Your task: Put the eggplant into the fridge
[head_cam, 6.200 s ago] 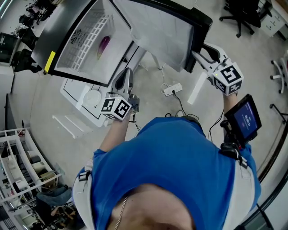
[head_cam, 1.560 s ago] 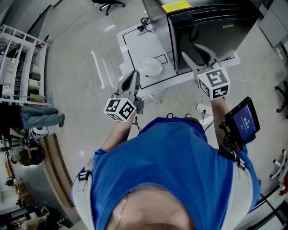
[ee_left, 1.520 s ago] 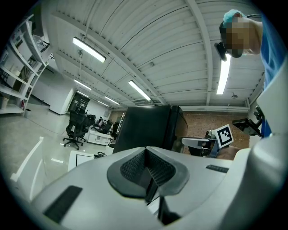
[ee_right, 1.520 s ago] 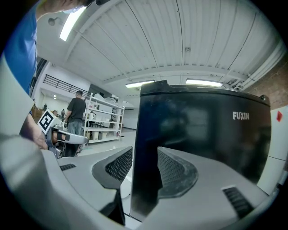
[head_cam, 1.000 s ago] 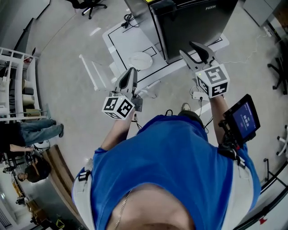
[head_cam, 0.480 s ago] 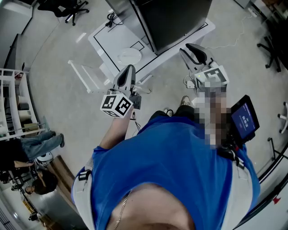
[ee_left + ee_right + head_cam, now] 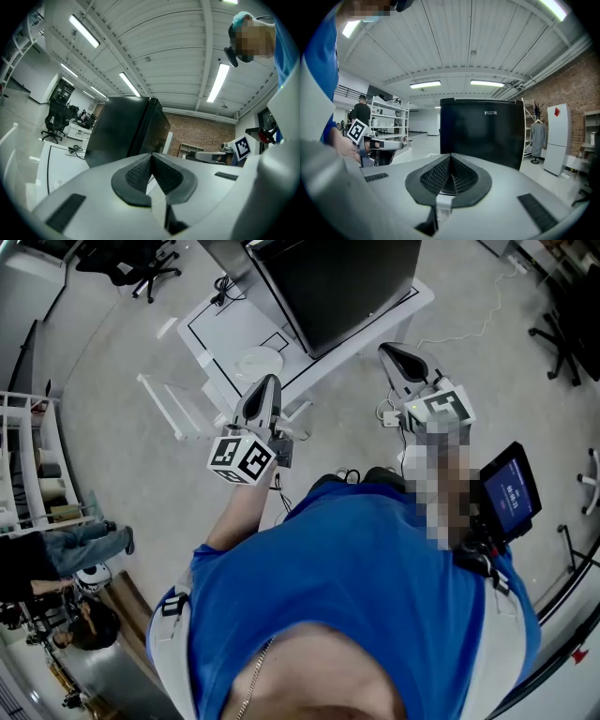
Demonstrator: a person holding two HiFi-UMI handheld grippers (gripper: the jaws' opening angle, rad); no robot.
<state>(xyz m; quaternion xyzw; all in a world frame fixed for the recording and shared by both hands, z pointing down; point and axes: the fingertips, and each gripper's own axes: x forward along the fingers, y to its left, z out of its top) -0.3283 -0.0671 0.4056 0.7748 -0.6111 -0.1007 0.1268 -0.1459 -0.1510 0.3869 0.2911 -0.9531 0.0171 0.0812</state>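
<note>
The black fridge (image 7: 337, 287) stands at the top of the head view with its door closed, so the eggplant is hidden. Both grippers are held level in front of it, apart from it. My left gripper (image 7: 264, 388) is shut with nothing in it; its pads meet in the left gripper view (image 7: 151, 155), with the fridge (image 7: 122, 136) behind. My right gripper (image 7: 396, 352) has just been closing and is now shut on nothing; in its own view the right gripper (image 7: 450, 156) points at the fridge (image 7: 483, 136).
A white floor mat with a round white plate (image 7: 255, 362) lies left of the fridge. A power strip (image 7: 386, 416) and cables lie on the floor near my feet. White shelving (image 7: 23, 465) and a bystander (image 7: 56, 549) are at the left, and office chairs (image 7: 141, 254) at the top left.
The fridge door, open earlier with the eggplant inside, is closed. The right jaws have gone from wide open to shut. The fridge has slid up and away in the head view.
</note>
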